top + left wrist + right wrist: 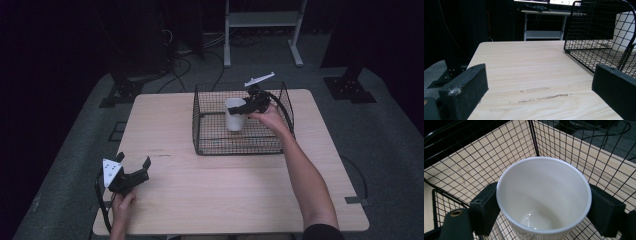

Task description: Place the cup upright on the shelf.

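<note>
right gripper [248,106]: white cup [544,197] clamped upright inside wire basket [210,142], likely for placing | left gripper [134,167]: parked on table [210,190], jaws wide, empty

A dark lab: black curtains, floor cables [186,64], metal stands [261,30], one wooden table [200,195].

The basket [243,145] sits on the table [210,200] toward twelve o'clock, a little to the one o'clock side of the middle; the cup [234,115] stands upright inside the basket, in its ten o'clock part; the right gripper [245,108] reaches in from three o'clock, with the cup [544,197] between its jaws; the left gripper [134,165] rests on the table near the eight o'clock corner, well apart from the basket [596,32], which lies toward its two o'clock.
</note>
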